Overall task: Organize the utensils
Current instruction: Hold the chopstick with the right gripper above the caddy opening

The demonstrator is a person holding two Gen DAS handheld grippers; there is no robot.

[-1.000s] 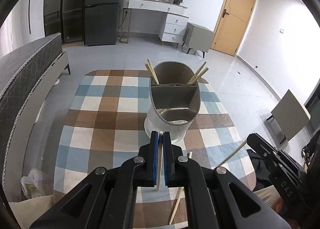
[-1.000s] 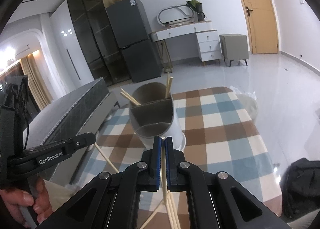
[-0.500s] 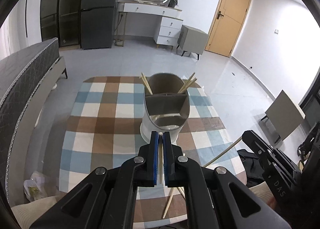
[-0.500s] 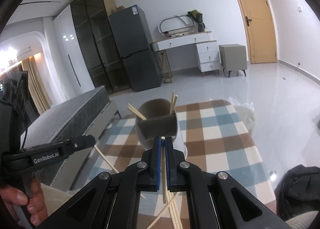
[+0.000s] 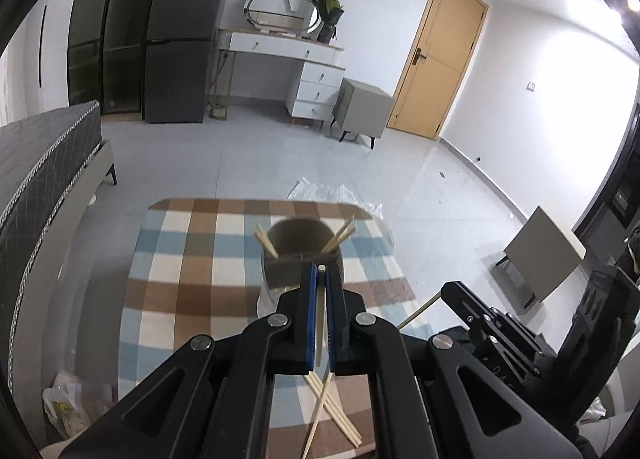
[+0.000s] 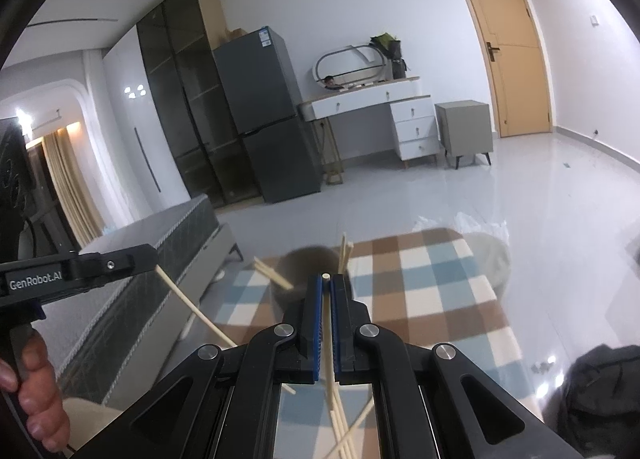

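1. Surroundings. We look down on a table under a checked cloth (image 5: 188, 271). Behind it lie a pale tiled floor, a dark fridge (image 5: 180, 47), a white dressing table (image 5: 288, 55), a grey cabinet (image 5: 364, 111) and a wooden door (image 5: 440, 55). A grey bed (image 5: 36, 163) runs along the left side.

2. Task objects. A grey utensil holder (image 5: 300, 255) stands on the far half of the cloth, with chopsticks leaning out of it to both sides. Several loose chopsticks (image 5: 332, 407) lie crossed on the near edge of the table, below our grippers.

3. Obstructions. In each wrist view our own black fingers cover the near side of the holder, so we cannot read its compartments.

4. Left gripper (image 5: 320, 271). Its jaws are closed on a single chopstick (image 5: 319, 323), which runs between the blue pads with its tip at the fingertips. The gripper points forward and downward at the holder.

5. Right gripper (image 6: 326, 279). Its jaws are likewise clamped on one chopstick (image 6: 328, 339), tip showing at the front, aimed at the holder.

6. Hands. In the right wrist view, bare fingers (image 6: 38, 391) wrap the left gripper's handle.
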